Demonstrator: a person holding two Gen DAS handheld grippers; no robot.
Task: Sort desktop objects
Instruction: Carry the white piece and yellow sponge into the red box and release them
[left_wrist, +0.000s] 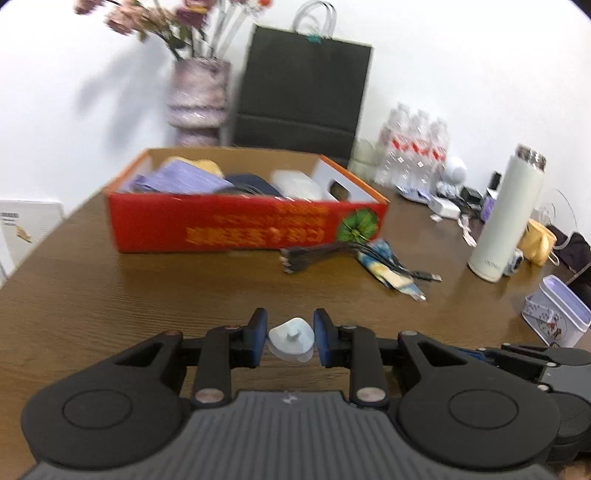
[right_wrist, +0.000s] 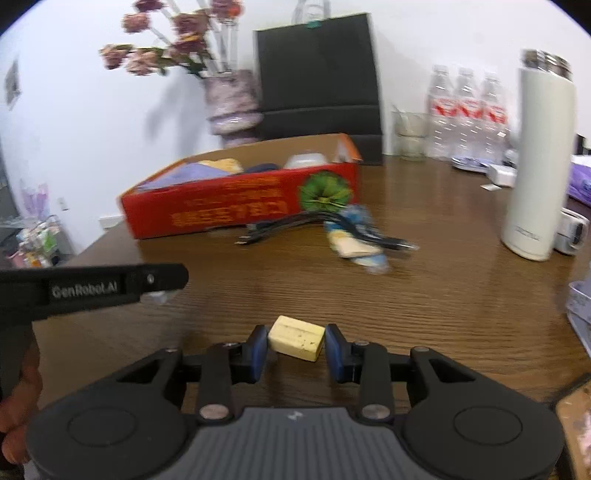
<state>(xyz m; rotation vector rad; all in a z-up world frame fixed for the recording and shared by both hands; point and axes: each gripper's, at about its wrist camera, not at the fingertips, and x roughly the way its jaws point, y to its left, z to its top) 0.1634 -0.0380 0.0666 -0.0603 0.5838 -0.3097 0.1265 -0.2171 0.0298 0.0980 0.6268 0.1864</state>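
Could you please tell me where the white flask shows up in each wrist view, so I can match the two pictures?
Left wrist: the white flask stands upright at the right edge, on the table.
Right wrist: the flask stands tall at the far right.
Shared landmark: the red box, left of the flask in both.

Bright, even room light, soft glare on the tabletop (left_wrist: 110, 295), motion blur smearing the red box (left_wrist: 243, 225), fisheye bending at dark corners.

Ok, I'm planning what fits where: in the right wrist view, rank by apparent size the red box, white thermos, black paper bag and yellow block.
1. red box
2. black paper bag, close to the box, farther off
3. white thermos
4. yellow block, smallest despite being nearest
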